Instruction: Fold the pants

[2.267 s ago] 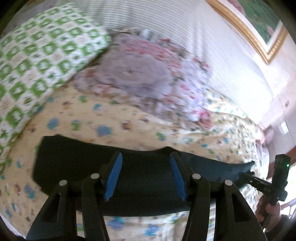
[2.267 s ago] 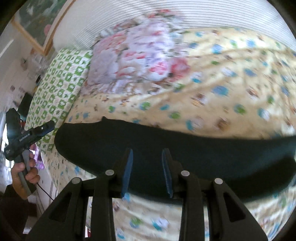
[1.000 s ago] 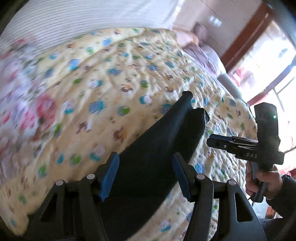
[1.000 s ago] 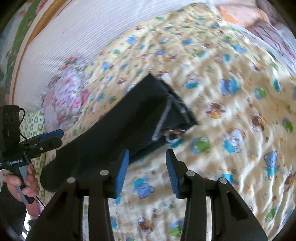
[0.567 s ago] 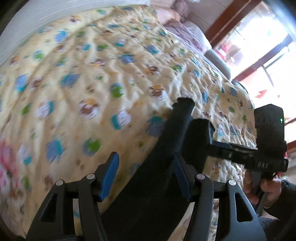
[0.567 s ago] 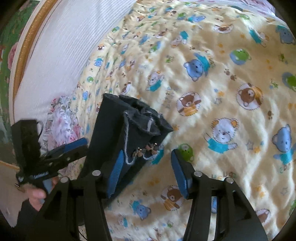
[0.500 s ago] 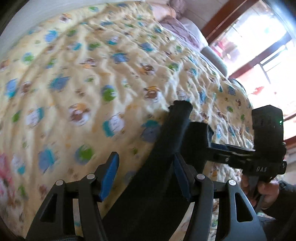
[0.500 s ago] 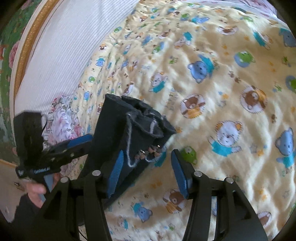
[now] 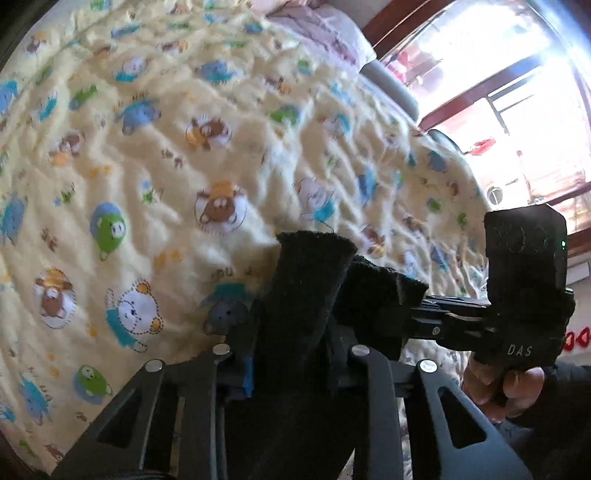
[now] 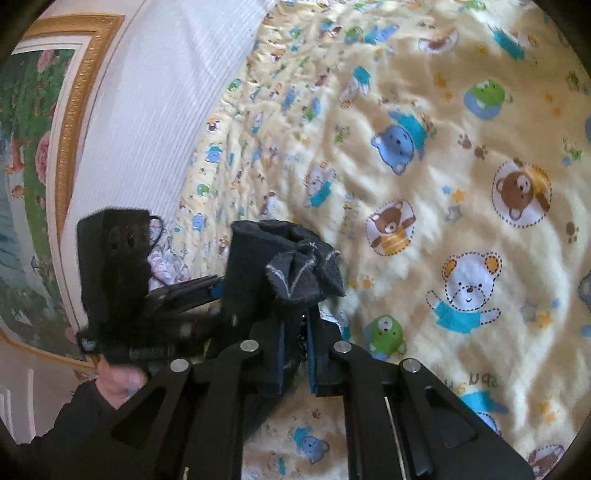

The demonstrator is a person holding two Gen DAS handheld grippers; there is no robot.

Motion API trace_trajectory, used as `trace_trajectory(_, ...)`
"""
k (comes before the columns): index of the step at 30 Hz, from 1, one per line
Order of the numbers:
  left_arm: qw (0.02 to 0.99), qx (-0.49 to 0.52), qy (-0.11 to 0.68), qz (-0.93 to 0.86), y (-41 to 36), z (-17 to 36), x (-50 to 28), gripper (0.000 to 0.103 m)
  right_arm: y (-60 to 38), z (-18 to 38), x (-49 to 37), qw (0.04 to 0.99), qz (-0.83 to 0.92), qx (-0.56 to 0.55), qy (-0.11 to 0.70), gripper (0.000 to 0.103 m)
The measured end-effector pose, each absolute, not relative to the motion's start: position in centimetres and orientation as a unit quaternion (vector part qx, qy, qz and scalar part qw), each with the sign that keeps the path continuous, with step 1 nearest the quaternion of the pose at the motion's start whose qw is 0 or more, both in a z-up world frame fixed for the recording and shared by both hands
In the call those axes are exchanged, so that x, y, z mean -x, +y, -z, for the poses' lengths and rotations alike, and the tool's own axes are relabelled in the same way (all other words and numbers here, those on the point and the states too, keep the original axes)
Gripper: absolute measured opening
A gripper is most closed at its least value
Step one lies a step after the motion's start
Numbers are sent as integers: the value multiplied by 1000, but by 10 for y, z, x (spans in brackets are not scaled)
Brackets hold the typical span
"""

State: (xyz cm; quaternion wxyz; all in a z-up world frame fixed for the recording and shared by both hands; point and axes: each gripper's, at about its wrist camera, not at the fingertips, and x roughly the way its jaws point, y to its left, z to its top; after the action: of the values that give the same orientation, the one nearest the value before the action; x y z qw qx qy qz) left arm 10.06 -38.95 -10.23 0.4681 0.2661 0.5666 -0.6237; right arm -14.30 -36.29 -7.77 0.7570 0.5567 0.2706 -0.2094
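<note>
Dark navy pants [image 9: 310, 288] are bunched and held up over the yellow bear-print quilt [image 9: 184, 155]. My left gripper [image 9: 291, 354] is shut on a thick fold of them, its blue pads mostly hidden by cloth. My right gripper [image 10: 295, 350] is shut on the other end of the pants [image 10: 284, 266], where pale seam stitching shows. The two grippers are close together, side by side. The right gripper shows in the left wrist view [image 9: 417, 314], the left gripper in the right wrist view [image 10: 218, 288].
The quilt [image 10: 443, 166] covers the bed in both views. A white ribbed headboard [image 10: 147, 110] and a gold-framed painting [image 10: 33, 147] are at left. A bright window [image 9: 524, 110] and pink bedding [image 9: 321, 26] lie beyond the bed.
Both grippers have closed on the pants ends and lifted them. The two hands have come closer together, bunching the cloth between them.
</note>
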Motion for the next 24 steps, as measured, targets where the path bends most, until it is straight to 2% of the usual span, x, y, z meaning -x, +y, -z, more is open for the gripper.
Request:
trace_trajectory(3, 471, -258, 554, 636, -378, 90, -100, 19, -359, 65, 138, 769, 197, -547, 267, 10)
trace_trajectory(17, 521, -156, 506, 669, -276, 0, -137, 19, -307, -5, 97, 835, 38, -490, 247, 10)
trace_trajectory(24, 557, -117, 516, 640, -213, -2, -151, 19, -268, -7, 59, 838, -35, -469, 277, 10)
